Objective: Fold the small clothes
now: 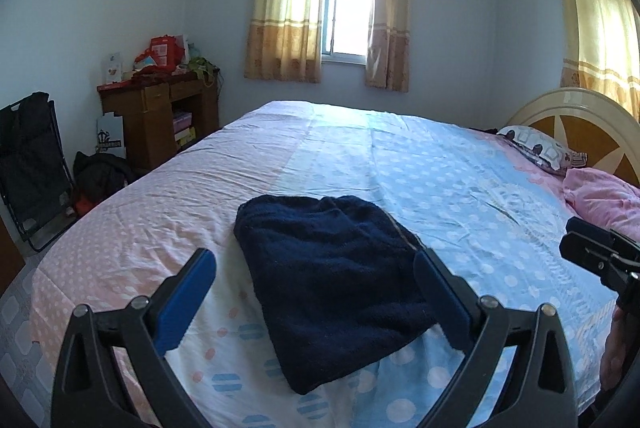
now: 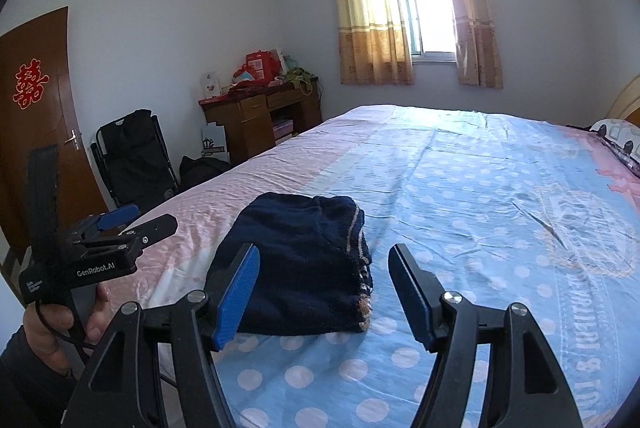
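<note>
Covering most of both views, the bed (image 1: 460, 168) carries the folded navy garment (image 1: 332, 288) on its near half, left of middle. The left gripper (image 1: 314, 292) and right gripper (image 2: 324, 288) hover above it, fingers spread, holding nothing.

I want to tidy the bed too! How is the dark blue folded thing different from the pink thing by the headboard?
The folded navy garment is dark blue; the pink blanket is pale pink. The navy garment lies flat and neatly folded in the middle of the bed sheet; the pink blanket sits bunched up at the bed's end, beside the patterned pillow. Both are soft cloth resting on the bed.
</note>
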A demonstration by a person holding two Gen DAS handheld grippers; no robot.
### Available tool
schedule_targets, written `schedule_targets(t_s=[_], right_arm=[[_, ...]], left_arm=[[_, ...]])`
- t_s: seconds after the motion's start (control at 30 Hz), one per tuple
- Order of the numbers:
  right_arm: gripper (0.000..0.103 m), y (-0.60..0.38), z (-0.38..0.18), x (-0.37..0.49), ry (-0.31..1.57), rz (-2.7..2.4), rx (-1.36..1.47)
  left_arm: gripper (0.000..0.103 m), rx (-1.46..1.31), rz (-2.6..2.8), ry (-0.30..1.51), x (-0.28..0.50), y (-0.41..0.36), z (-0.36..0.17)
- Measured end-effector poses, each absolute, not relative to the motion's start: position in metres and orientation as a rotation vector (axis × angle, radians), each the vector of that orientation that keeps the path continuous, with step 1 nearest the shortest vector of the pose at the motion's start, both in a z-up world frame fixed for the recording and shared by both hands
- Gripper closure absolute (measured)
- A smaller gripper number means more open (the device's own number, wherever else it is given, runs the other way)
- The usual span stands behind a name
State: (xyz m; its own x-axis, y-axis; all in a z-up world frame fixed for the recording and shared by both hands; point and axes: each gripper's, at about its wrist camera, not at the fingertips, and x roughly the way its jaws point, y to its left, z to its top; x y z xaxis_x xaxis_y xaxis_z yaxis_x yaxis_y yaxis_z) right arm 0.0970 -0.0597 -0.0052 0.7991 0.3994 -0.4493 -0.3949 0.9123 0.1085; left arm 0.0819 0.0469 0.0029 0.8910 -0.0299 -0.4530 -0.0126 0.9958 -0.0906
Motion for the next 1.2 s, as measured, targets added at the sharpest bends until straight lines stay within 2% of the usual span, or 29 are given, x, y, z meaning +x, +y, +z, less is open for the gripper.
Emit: schedule_targets(t_s=[1.2], right_arm=[[0.034, -0.056, 0.009, 0.074, 0.384, 0.387, -0.016]], left_arm=[[0.0, -0.086, 0.053, 0.453, 0.078, 0.056, 0.013]])
